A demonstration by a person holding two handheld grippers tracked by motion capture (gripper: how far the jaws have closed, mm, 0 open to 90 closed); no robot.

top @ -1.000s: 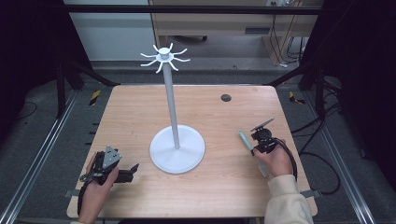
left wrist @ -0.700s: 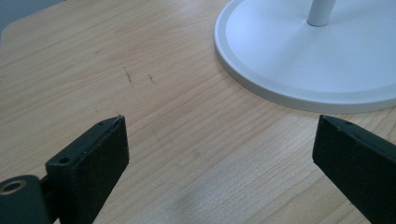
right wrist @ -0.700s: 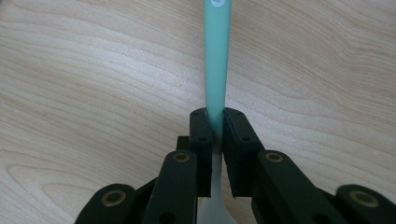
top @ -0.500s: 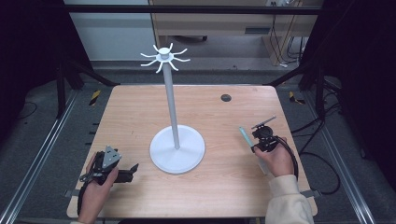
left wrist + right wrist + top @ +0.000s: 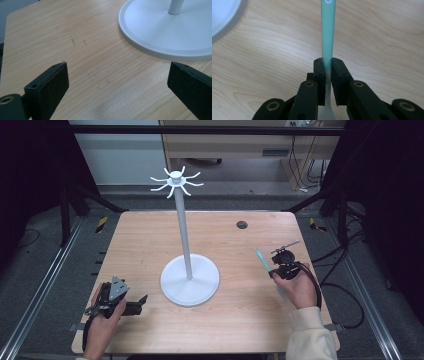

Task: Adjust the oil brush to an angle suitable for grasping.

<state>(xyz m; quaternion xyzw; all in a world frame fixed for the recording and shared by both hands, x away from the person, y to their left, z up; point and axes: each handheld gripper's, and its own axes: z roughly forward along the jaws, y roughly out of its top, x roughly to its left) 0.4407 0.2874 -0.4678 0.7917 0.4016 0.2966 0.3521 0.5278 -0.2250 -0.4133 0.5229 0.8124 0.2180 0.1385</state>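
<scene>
The right tongs point(image 5: 326, 82) are pressed together on a slim teal plastic handle with a white lower end point(image 5: 328, 32), probably a small spoon or toothbrush; the far end is out of frame, so which it is cannot be told. The black pads point(image 5: 319, 75) clamp it near the colour change, and most of its teal length juts out ahead of the tongs. In the high view the handle point(image 5: 262, 260) slants up and away from the right tongs point(image 5: 272, 273), clear of the pale wooden bench point(image 5: 250, 320). Gripping it low and square between the pads likely keeps the free end steady and easy to aim.

To the left of these tongs stands a white stand with a round flat base point(image 5: 190, 281), a thin upright pole and a crown of curved hooks point(image 5: 175, 180). Judging by the pose, the handle may be meant for one of those hooks.

The left tongs point(image 5: 117, 82) are spread wide with nothing between them, hovering low over the bench, with the stand's base rim ahead and to their right. In the high view they point(image 5: 141, 301) sit near the person's edge, probably parked out of the way while the right hand works.
</scene>
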